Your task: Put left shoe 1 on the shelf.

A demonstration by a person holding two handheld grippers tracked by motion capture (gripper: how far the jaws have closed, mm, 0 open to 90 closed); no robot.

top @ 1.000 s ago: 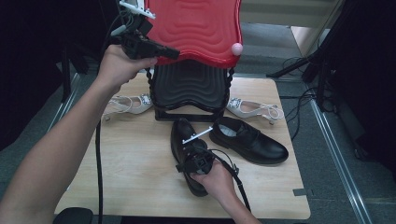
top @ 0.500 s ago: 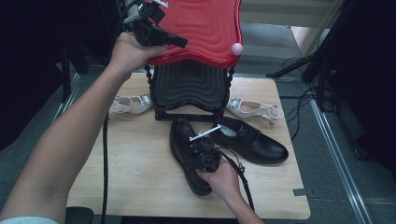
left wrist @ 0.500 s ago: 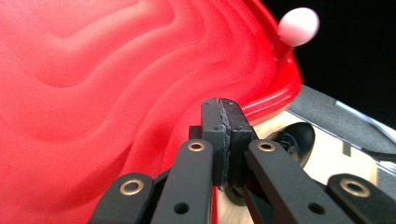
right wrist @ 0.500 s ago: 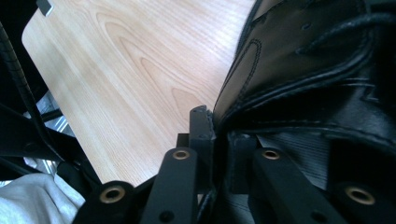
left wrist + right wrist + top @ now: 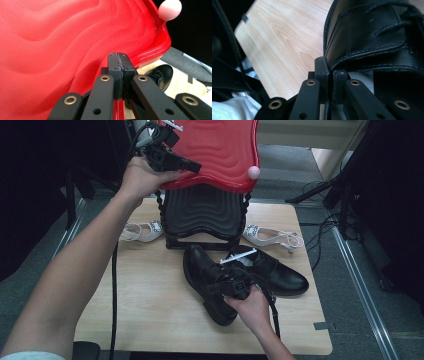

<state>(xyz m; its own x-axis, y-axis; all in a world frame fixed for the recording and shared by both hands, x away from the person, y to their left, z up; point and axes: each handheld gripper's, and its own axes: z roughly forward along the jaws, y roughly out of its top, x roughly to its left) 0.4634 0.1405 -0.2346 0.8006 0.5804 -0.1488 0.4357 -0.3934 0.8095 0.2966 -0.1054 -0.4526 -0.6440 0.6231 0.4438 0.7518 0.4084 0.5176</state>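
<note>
Left hand-held gripper (image 5: 119, 58) is clamped on the rim of the red lid (image 5: 215, 145), raised above the desk (image 5: 145, 285). Right hand-held gripper (image 5: 329, 63) has just closed, pinching the black shoe's (image 5: 210, 280) collar at desk centre.

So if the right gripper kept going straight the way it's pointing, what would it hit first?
Probably the second black shoe: the right gripper, clamped on the near shoe's collar, points toward it, though depth is unclear.

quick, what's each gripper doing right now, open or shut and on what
Left gripper: shut on the red lid's edge.
Right gripper: jaws just closing, shut on the black shoe's collar.
</note>
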